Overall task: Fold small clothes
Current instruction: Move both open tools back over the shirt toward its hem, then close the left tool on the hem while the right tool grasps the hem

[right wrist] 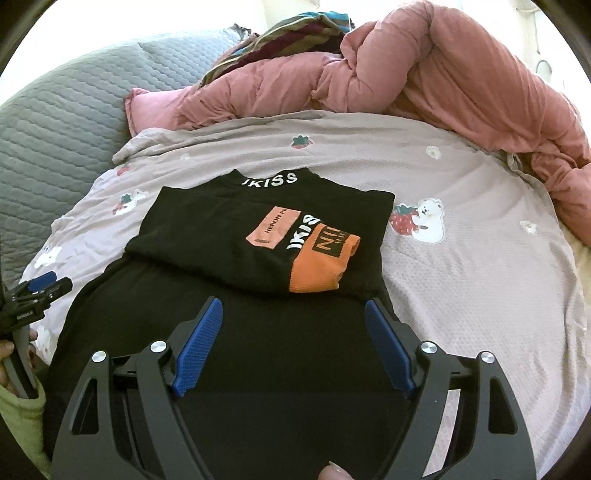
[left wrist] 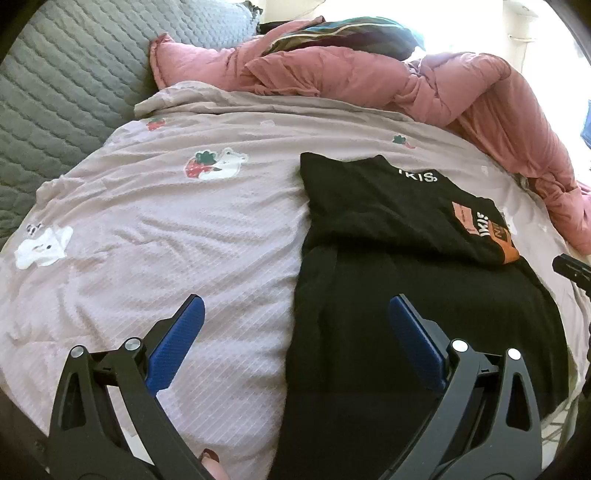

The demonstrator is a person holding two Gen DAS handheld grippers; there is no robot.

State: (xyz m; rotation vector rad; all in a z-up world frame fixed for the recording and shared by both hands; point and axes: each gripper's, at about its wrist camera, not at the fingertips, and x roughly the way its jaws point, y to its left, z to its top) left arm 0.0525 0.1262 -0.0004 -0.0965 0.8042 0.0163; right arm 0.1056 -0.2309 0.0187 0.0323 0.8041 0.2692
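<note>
Here's the black garment (right wrist: 229, 229), lying on the bed's pale pink sheet (left wrist: 184, 240) with the strawberry and bear print. Its upper part is folded over, collar lettering showing at the far end, and an orange cuff (right wrist: 321, 266) with dark lettering sits on top of the fold. The lower part spreads flat toward the near edge of the bed.

The right gripper (right wrist: 293, 317) hovers over that flat lower part, blue pads wide apart, nothing pinched between them. In the left wrist view the left gripper (left wrist: 297, 317) is just as wide; one finger is over bare sheet, the other over black cloth, and the garment's left edge runs between them. No pad is pressing on fabric that I can see.

From the right wrist view, the left gripper shows at the left edge of the bed, a hand (right wrist: 11, 365) in a green sleeve (right wrist: 22, 413) holding it.

At the far side of the bed a rumpled pink duvet (right wrist: 461, 74) is heaped, striped cloth (right wrist: 280, 33) behind it, and a grey quilted cover (left wrist: 62, 74) at the far left corner.
</note>
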